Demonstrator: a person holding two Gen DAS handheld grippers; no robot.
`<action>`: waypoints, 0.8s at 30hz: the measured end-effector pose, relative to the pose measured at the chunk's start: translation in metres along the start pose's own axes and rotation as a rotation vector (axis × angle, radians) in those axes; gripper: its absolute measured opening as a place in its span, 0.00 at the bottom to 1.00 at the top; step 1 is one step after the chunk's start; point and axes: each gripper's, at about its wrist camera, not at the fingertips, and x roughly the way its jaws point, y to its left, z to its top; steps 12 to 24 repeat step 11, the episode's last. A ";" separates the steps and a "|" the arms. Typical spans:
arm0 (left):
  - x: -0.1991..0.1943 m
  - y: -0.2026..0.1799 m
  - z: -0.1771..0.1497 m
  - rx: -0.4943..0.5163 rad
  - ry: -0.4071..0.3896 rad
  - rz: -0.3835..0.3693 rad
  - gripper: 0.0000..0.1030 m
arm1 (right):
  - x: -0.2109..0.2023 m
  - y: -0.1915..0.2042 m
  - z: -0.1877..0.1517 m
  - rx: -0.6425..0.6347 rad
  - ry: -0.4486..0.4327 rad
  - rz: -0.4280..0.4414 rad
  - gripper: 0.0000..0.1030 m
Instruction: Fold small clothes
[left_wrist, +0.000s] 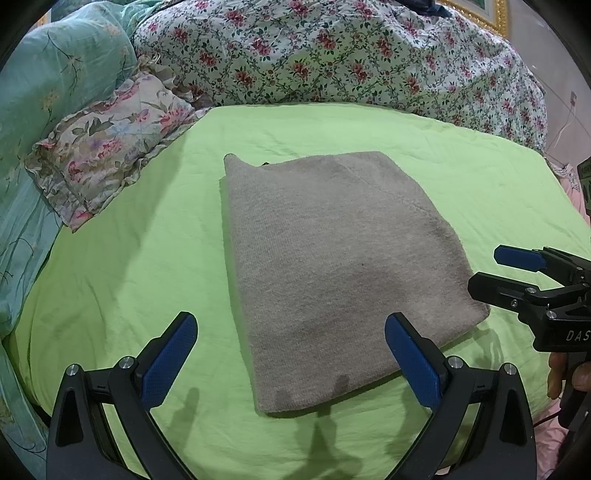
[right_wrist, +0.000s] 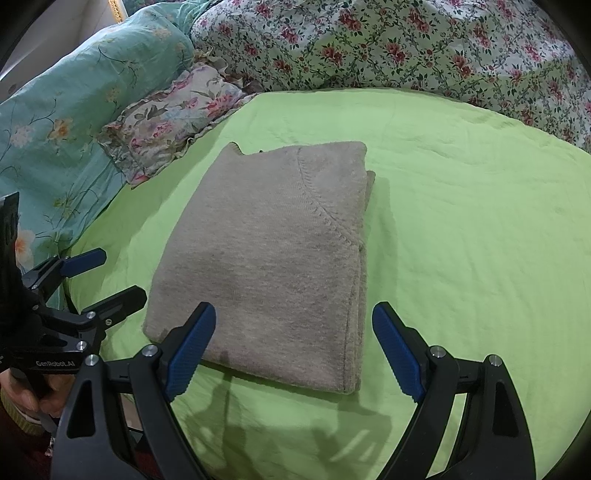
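Hand-held gripper (left_wrist: 290, 354) gapes wide above folded sweater (left_wrist: 332, 266), layers underneath hidden.

I can't see the sweater's (right_wrist: 273, 258) inner folded layers (only stacked edges show), and the picture frame (left_wrist: 476, 13) is cropped.

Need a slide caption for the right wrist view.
Right claw open above folded grey sweater on green sheet; left claw open alongside.

folded grey sweater (left_wrist: 332, 266) on green bedsheet (left_wrist: 147, 258)
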 end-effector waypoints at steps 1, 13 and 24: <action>0.000 0.000 0.000 0.001 0.000 0.000 0.99 | 0.000 0.000 0.000 0.000 0.000 0.000 0.84; -0.002 -0.001 0.001 0.007 -0.006 0.002 0.99 | 0.000 -0.001 0.001 0.009 -0.003 0.004 0.84; -0.002 -0.001 0.001 0.007 -0.006 0.002 0.99 | 0.000 -0.001 0.001 0.009 -0.003 0.004 0.84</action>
